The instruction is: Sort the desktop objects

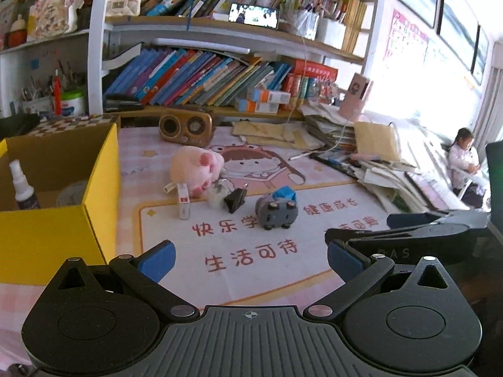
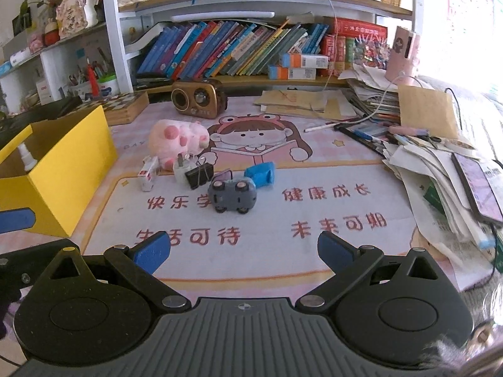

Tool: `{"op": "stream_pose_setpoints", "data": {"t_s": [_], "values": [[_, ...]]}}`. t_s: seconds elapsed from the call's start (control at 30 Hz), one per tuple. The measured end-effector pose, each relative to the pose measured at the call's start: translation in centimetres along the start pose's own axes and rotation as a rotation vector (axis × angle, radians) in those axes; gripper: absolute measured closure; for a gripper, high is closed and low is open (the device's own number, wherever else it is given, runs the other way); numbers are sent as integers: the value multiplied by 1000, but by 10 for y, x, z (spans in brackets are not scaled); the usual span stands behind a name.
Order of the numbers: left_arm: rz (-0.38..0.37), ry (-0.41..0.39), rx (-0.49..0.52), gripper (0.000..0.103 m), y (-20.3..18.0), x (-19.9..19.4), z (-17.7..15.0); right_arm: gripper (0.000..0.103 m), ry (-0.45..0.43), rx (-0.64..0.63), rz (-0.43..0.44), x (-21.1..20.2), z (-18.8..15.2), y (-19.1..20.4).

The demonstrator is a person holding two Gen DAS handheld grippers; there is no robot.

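Note:
A pink plush toy (image 1: 196, 168) (image 2: 176, 141), a small white and red box (image 1: 183, 201) (image 2: 147, 176), a white plug (image 2: 183, 169), a black binder clip (image 1: 235, 199) (image 2: 198, 174), a blue packet (image 2: 261, 172) and a grey toy car (image 1: 276, 212) (image 2: 232, 194) lie grouped on the pink desk mat (image 1: 251, 267) (image 2: 267, 245). A yellow box (image 1: 59, 207) (image 2: 63, 169) at the left holds a white spray bottle (image 1: 22, 188). My left gripper (image 1: 251, 257) and my right gripper (image 2: 243, 251) both stand open and empty, short of the group.
A brown retro radio (image 1: 185, 127) (image 2: 199, 97) stands behind the toys under shelves of books. Stacked papers, envelopes and pens (image 2: 440, 163) fill the right side. A chessboard box (image 2: 125, 106) sits behind the yellow box. A person (image 1: 463, 163) sits far right.

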State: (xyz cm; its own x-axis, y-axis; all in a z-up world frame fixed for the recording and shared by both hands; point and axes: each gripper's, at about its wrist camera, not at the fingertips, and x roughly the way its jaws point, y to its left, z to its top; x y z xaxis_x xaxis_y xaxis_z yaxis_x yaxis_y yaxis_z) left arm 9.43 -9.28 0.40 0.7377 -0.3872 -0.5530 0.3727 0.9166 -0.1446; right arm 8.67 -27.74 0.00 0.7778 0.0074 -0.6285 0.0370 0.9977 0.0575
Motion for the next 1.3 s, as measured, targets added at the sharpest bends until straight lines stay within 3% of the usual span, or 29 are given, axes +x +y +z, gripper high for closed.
{"op": "stream_pose_setpoints", "data": {"t_s": [0.77,1.07,1.3], "values": [[206,47,-126,0,-4,70,31,2,94,-78,140,74,33,-42],[240,29,-126,1,-1,94,46,2,124,-112,191,98,39,-43],[278,65,-126,1,3,118,50,3,134,-149,221,116,43,-38]]}}
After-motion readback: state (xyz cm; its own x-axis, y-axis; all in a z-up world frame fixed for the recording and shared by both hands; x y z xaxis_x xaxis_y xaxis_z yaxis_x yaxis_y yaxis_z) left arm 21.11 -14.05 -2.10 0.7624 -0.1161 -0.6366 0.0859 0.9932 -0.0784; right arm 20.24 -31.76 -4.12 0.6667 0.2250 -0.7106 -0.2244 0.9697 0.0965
